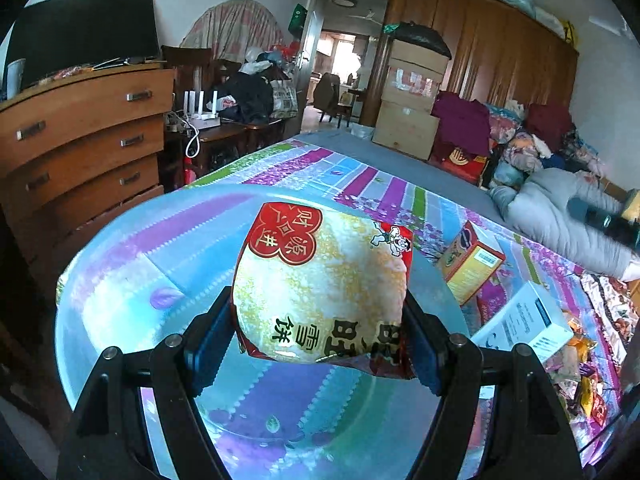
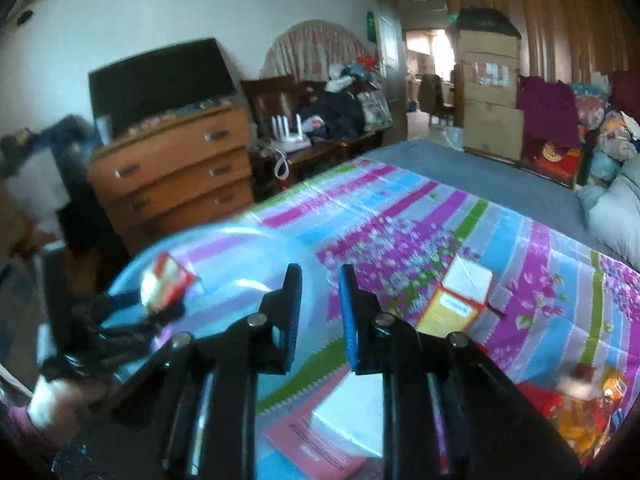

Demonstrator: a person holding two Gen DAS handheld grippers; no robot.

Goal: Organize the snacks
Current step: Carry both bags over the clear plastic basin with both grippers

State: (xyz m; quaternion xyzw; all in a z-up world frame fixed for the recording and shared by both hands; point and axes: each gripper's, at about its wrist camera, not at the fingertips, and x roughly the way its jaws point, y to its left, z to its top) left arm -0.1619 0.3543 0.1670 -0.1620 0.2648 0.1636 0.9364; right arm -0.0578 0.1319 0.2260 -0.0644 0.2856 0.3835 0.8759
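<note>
Nearest the left wrist camera, the left gripper (image 1: 320,332) is clamped by its blue-padded fingers (image 1: 208,344) on the lower sides of a puffy red-and-white foil rice-cracker packet (image 1: 320,288); the packet is held in the air above a pale, translucent round plastic basin (image 1: 120,264), which looks empty and rests on the bed's striped purple, blue and green floral sheet (image 1: 384,188); the grip sits on the packet's lower edge only, so the air-filled bag could squirm out or tilt, and a harder squeeze might crush the crackers inside; if released here it would probably land inside the basin, though a light packet let go from a height may bounce or slide toward the rim.

In the right wrist view, the right gripper (image 2: 320,304) holds nothing, with its jaws standing a narrow gap apart, above the basin's near edge; the frame is blurred, which suggests quick motion, and a fast swing so near the basin and the left gripper could knock either one.

Still on the sheet are a yellow-and-red cardboard box (image 1: 472,264), a white-and-blue carton (image 1: 528,320) and a loose heap of small bright wrappers (image 1: 580,376) near the bed's edge; those wrappers could slip off; the thin ones may be hard to pinch off soft bedding.
</note>
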